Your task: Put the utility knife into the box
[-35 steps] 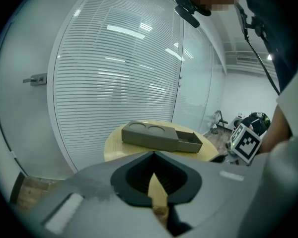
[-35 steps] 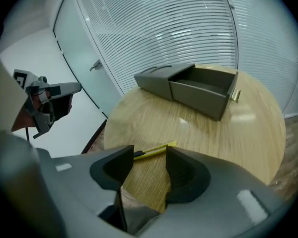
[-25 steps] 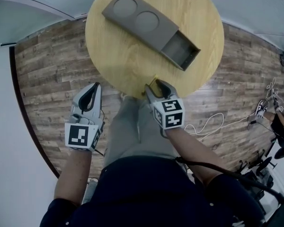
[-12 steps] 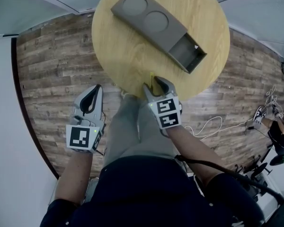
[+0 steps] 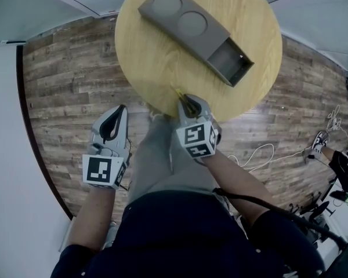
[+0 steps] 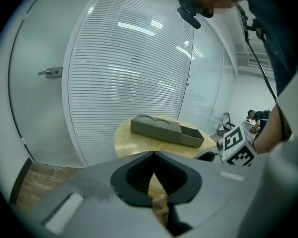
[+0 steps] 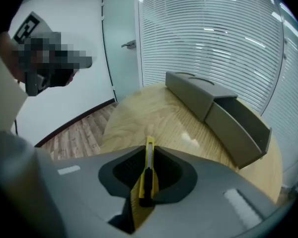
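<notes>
A yellow utility knife (image 7: 148,168) with a black slider stands on edge between the jaws of my right gripper (image 7: 148,151), its tip (image 5: 177,91) poking out over the near rim of the round wooden table (image 5: 151,62). The right gripper (image 5: 184,101) has just been closing its jaws, and they now pinch the knife. The long grey box (image 5: 192,30) lies diagonally on the table, with two round recesses in its lid and an open compartment (image 5: 231,62) at its right end. My left gripper (image 5: 119,110) hangs left of the table over the floor, shut and holding nothing (image 6: 154,153).
Wood-plank floor (image 5: 64,91) surrounds the table. A white cable (image 5: 252,152) lies on the floor at the right, and another person (image 5: 343,161) sits at the far right edge. Glass walls with blinds (image 7: 213,38) stand behind the table.
The right gripper's jaws have closed onto the knife, and the gripper has rolled, so its marker cube faces differently. The left gripper has barely moved.
</notes>
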{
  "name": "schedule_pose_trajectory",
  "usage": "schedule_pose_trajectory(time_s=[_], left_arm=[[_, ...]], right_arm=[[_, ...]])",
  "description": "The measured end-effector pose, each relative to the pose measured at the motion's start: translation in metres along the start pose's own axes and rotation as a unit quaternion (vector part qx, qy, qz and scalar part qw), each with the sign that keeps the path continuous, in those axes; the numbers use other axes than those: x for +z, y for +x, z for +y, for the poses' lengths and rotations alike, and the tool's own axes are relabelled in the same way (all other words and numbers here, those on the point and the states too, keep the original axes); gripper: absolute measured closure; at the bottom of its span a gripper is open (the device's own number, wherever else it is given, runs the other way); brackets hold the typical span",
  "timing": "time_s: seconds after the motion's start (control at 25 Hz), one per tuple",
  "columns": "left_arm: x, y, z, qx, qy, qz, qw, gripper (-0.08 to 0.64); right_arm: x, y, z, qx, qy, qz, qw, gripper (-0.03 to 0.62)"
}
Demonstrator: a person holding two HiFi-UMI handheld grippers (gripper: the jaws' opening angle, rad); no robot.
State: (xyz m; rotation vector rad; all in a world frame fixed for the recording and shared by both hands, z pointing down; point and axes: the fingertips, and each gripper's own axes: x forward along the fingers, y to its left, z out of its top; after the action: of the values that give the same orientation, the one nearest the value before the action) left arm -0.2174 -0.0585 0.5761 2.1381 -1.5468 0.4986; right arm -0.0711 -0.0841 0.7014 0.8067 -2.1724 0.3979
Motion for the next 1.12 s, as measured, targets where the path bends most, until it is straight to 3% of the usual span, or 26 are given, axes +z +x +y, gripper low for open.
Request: schedule_pose_trajectory(time_s=[0.32,0.6,0.92,1.12], left_arm=[[0.007,-0.005,-0.008,-0.005,0.01,-0.005,0.9999,0.557],[0.042,-0.016,-0.018,-0.011,0.029,-0.036,0.9989,0.557],[0.1,-0.03,-0.033,-0.027,0.061,-0.077,0.9948,0.557],[0.135,-0.031,-0.04,-0.04,0.086,-0.092,0.9912,0.557]], right_arm=[[-0.005,-0.01,0.002,0.013,0.012,0.003,1.0,0.532],[0.012,-0.036,-0.005,0.01,0.028,-0.005,1.0,0.532],[0.063,-0.076,-0.026,-0.01,0.03,-0.038,0.999,0.532],[0.091,-0.109,-0.048,-0.023,0.059,-0.056,0.996,0.532]])
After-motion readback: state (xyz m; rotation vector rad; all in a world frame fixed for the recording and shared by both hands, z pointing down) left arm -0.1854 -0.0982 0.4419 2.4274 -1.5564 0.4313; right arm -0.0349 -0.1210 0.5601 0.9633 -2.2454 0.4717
